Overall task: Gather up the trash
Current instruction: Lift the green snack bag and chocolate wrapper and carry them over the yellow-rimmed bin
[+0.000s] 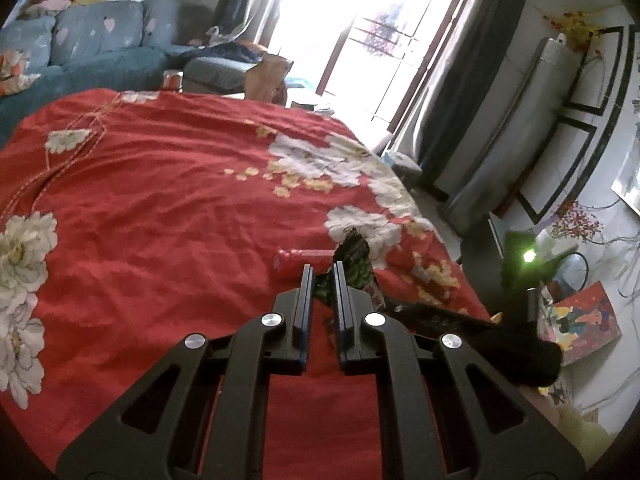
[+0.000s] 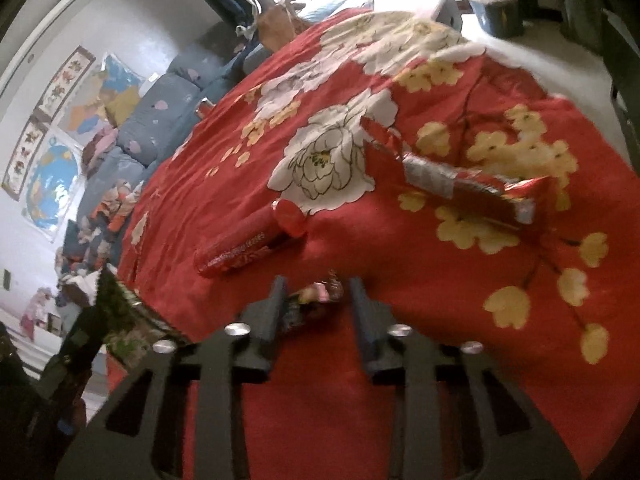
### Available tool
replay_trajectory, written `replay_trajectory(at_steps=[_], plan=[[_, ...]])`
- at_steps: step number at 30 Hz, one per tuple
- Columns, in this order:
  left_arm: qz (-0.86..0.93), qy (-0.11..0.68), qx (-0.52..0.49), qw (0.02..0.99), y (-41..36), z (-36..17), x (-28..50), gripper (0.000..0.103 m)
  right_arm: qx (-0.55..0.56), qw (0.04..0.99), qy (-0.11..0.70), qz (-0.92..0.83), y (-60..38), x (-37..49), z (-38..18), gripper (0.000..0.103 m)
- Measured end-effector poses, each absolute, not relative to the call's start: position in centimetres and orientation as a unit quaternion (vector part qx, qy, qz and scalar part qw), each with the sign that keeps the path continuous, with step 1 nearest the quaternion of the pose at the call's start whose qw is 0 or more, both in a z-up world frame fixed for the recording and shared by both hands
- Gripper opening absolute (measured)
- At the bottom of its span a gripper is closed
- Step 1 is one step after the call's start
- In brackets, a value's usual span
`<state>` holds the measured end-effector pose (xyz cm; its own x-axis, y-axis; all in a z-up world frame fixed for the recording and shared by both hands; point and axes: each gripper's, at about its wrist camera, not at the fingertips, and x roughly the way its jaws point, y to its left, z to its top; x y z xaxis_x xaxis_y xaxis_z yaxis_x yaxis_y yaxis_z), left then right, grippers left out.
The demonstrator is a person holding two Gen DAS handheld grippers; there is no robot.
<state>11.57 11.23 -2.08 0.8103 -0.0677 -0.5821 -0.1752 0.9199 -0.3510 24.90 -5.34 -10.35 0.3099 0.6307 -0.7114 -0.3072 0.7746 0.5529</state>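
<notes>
My left gripper [image 1: 323, 274] is shut on a crumpled green and dark wrapper [image 1: 354, 258], held just above the red flowered cloth [image 1: 160, 200]. A red tube [image 1: 304, 258] lies on the cloth right behind it. In the right wrist view, my right gripper [image 2: 318, 292] is low over the cloth. Its fingers stand a little apart around a small pink wrapper [image 2: 322, 292], which lies blurred by the left finger. Beyond it lie the red tube [image 2: 244, 252] and a red and silver snack wrapper [image 2: 468, 184]. The green wrapper [image 2: 124, 312] shows at the left edge.
A red can [image 1: 172, 80] and a brown paper bag [image 1: 266, 76] stand at the cloth's far edge. A blue sofa [image 1: 100, 40] lies beyond. The cloth drops off at the right toward the floor, dark curtains [image 1: 460, 100] and a bright glass door.
</notes>
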Motion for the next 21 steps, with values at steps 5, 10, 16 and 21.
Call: replay_trajectory(at_steps=[5, 10, 16, 21], plan=[[0.023, 0.297, -0.195, 0.934, 10.7, -1.1, 11.3, 0.005, 0.168, 0.795, 0.487, 0.321, -5.9, 23.9, -9.1, 0.01], [0.011, 0.291, -0.188, 0.938, 9.5, -0.5, 11.1, 0.005, 0.159, 0.819, 0.451, 0.316, -7.6, 22.8, -6.9, 0.01], [-0.008, 0.291, -0.175, 0.941, 7.5, 0.0, 11.1, 0.005, 0.144, 0.852, 0.407, 0.297, -10.4, 21.2, -4.5, 0.01], [-0.027, 0.294, -0.163, 0.941, 5.6, 0.3, 11.1, 0.005, 0.141, 0.874, 0.373, 0.278, -13.3, 20.2, -2.8, 0.01]])
